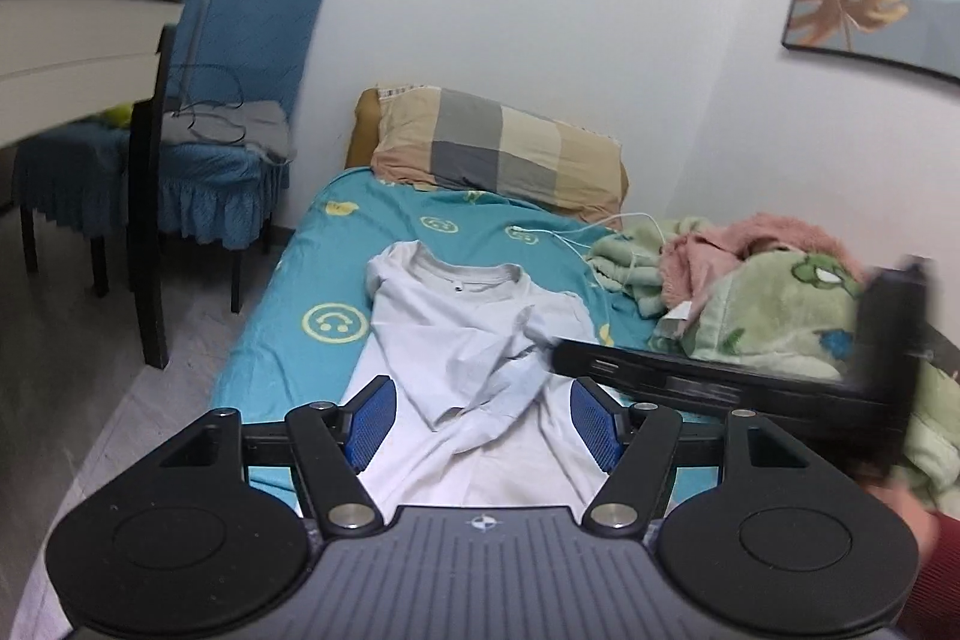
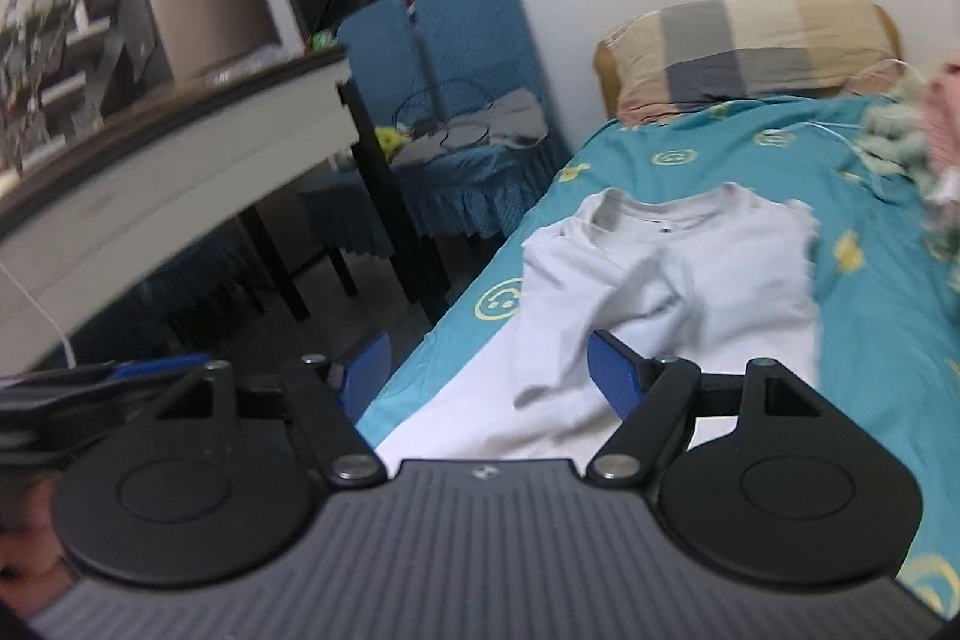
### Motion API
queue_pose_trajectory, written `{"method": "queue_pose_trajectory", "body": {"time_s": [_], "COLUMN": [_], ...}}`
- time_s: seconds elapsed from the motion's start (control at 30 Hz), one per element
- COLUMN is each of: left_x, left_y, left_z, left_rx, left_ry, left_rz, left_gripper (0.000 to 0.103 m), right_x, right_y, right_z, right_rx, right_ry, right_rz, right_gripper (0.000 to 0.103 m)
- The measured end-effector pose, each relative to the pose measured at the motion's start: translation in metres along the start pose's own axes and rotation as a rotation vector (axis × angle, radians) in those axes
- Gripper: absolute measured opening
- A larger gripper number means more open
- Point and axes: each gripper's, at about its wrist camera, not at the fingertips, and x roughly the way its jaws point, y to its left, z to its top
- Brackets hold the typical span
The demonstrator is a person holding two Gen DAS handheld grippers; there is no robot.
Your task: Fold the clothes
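A white T-shirt (image 1: 462,340) lies on the teal bed sheet (image 1: 288,280), collar toward the pillow, with both sleeves folded in over the chest. My left gripper (image 1: 483,421) is open and empty, hovering above the shirt's lower part. The right gripper's black body (image 1: 720,376) crosses the left wrist view at the right, above the shirt's right side. In the right wrist view my right gripper (image 2: 489,373) is open and empty above the shirt (image 2: 660,292), near the bed's left edge.
A checked pillow (image 1: 498,142) lies at the head of the bed. A heap of green and pink blankets (image 1: 750,292) fills the bed's right side, with a white cable (image 1: 600,232) beside it. Blue-covered chairs (image 1: 240,100) and a table (image 1: 72,40) stand left of the bed.
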Motion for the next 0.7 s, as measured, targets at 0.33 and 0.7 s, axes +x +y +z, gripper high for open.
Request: {"method": "queue_pose_trajectory", "body": {"time_s": [0.33, 0.7], "left_x": [0.027, 0.032], "left_y": [0.02, -0.002], "left_z": [-0.008, -0.02], "left_rx": [-0.019, 0.003], "left_ry": [0.054, 0.095], "left_rz": [0.001, -0.012], "left_gripper": [0.067, 0.067], "right_x": [0.153, 0.129], "right_y": [0.002, -0.056], "right_z": [-0.024, 0.033], "right_rx": [-0.339, -0.225], "right_ry": [0.295, 0.077], "right_rz": [-0.12, -0.258], "right_gripper": [0.061, 0.005]}}
